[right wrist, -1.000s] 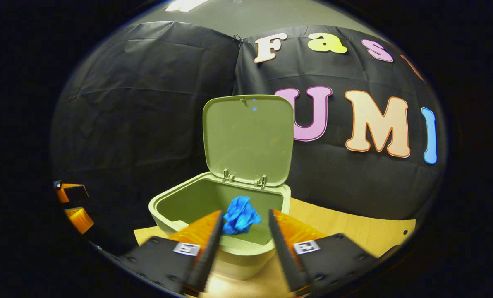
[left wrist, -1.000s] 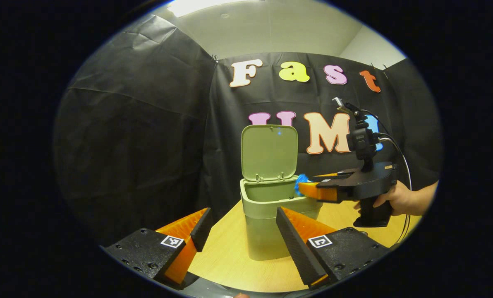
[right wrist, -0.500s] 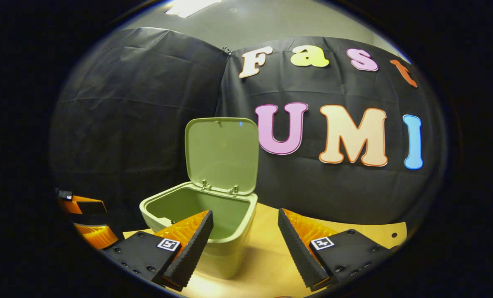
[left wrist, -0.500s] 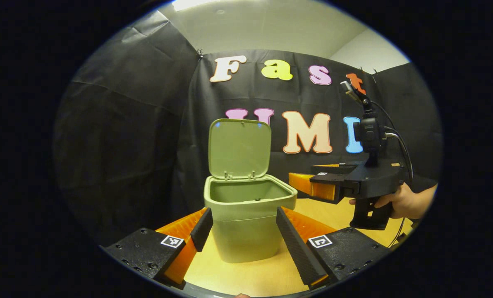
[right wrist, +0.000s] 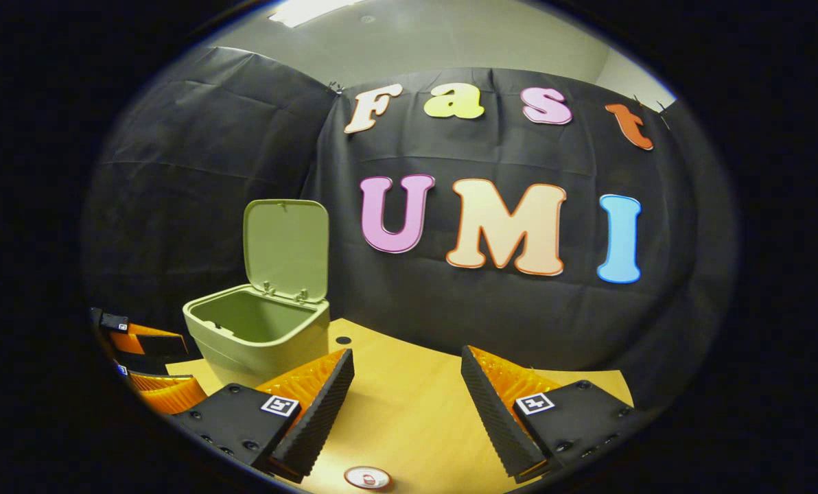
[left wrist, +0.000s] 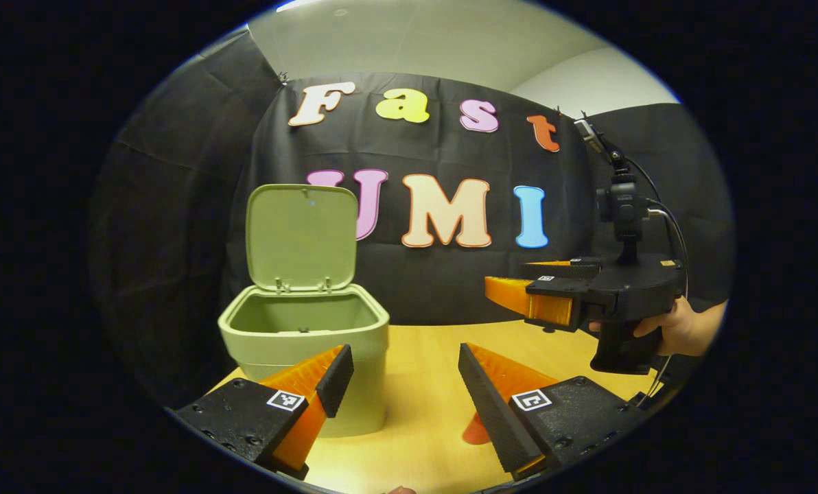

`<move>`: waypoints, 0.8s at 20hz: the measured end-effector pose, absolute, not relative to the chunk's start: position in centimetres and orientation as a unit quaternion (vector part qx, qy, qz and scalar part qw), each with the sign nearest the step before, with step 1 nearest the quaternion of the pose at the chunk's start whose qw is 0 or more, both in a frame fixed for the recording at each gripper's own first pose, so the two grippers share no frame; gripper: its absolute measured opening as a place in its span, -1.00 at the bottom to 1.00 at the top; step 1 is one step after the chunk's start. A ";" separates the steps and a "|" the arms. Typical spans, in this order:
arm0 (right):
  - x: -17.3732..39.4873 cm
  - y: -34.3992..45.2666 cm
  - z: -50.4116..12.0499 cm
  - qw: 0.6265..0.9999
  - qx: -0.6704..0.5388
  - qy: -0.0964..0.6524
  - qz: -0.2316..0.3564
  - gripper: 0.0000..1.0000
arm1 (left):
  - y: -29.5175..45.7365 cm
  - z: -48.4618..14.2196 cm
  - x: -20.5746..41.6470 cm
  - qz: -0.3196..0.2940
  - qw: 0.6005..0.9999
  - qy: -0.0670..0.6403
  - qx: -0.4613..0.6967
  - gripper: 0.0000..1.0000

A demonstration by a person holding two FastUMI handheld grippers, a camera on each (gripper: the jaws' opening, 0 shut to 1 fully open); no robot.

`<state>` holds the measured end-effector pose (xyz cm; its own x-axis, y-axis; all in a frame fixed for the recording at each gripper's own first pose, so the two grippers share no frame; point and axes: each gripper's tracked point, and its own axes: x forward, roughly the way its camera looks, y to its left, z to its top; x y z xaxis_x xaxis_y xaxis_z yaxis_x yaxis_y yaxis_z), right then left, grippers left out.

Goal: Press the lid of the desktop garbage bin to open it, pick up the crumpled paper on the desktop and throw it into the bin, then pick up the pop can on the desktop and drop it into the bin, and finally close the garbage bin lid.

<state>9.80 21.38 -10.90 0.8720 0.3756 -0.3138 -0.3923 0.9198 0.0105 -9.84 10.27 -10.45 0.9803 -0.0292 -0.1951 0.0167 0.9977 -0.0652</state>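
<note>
Each gripper had black screw-studded finger mounts with small square black-and-white markers, the right gripper trailing cables.

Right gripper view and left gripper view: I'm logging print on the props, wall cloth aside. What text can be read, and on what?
Garbage bin: no print on it.
Pop can: its top is at the lower edge; marks too small to read.
Left gripper and right gripper: square black-and-white coded tags, patterns rather than words.
</note>
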 end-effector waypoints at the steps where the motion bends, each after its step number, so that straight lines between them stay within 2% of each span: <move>1: 9.6 20.0 -11.2 0.968 -0.025 0.163 0.189 0.96 | 9.3 -10.7 -9.5 -0.020 0.994 0.102 -0.033 0.86; 9: 7.7 10.4 -12.9 0.974 -0.023 0.190 0.121 0.96 | 2.6 -14.3 -7.4 -0.082 0.985 0.139 -0.058 0.88; 16: 4.8 3.4 -15.0 0.972 -0.029 0.221 0.068 0.97 | -0.7 -21.6 -6.7 -0.102 0.972 0.205 -0.060 0.89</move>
